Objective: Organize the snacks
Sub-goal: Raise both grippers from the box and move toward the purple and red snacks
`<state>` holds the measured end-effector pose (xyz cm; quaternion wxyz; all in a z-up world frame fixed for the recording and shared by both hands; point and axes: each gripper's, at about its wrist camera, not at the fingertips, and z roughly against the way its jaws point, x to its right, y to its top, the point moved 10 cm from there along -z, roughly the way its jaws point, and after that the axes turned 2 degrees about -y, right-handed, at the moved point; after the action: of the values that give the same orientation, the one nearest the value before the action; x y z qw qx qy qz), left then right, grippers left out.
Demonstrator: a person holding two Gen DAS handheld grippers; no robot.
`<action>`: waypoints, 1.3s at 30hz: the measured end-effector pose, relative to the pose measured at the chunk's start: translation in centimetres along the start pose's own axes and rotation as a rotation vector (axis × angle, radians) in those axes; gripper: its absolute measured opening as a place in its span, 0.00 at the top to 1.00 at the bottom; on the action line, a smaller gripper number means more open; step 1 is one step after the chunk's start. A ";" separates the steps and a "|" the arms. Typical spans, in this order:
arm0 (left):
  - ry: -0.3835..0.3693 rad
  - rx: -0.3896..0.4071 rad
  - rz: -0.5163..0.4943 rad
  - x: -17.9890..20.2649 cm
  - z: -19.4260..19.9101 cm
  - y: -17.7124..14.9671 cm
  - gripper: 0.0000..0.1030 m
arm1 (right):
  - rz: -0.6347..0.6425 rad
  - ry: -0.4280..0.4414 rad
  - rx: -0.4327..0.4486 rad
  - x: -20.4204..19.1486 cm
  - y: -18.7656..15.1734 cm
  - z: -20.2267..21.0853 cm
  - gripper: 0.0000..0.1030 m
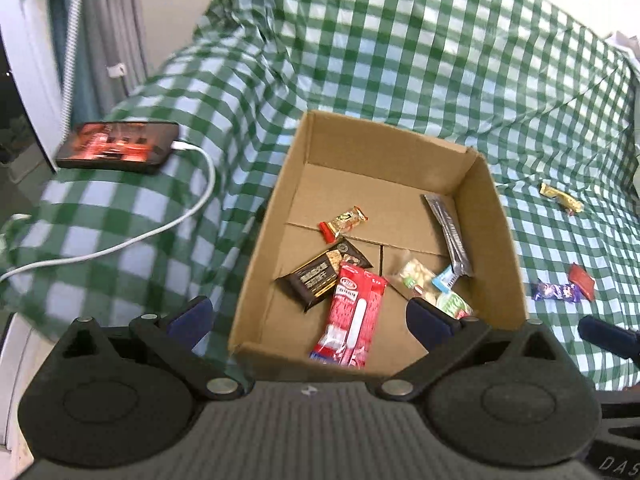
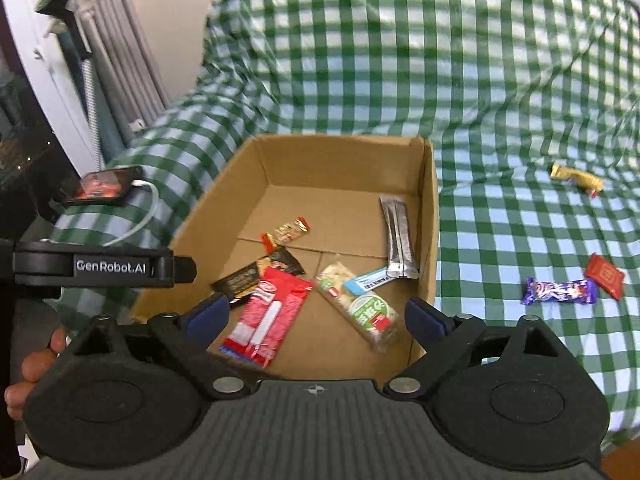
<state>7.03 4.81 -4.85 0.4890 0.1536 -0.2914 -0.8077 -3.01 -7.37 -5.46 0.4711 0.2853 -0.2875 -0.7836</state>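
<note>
Jaws spread and empty on both the left gripper (image 1: 308, 312) and the right gripper (image 2: 316, 314), above the cardboard box (image 2: 428, 216). The purple bar (image 2: 560, 292), outside on the checked cover near the box's right wall, looks light and slippery; pinch it mid-length.

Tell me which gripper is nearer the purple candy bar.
Right. The right gripper hovers over the box's near end, beside the purple candy bar; the left gripper sits farther left.
</note>
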 end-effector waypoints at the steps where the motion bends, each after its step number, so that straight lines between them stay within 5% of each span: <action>1: 0.002 0.012 -0.001 -0.1 0.9 -0.4 0.00 | 0.007 0.000 0.016 -0.4 -0.2 1.0 0.07; 19: 0.001 0.138 -0.008 -0.5 11.4 -5.2 0.00 | 0.022 -0.030 0.179 -2.6 -2.1 11.1 0.02; 39: -0.010 0.155 -0.046 1.3 13.4 -5.6 0.00 | -0.007 -0.040 0.212 -1.5 -2.6 13.7 0.01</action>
<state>-4.64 9.88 2.23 0.4553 0.1935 -0.3520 -0.7946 -13.71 -2.50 2.15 0.4298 0.3188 -0.3771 -0.7559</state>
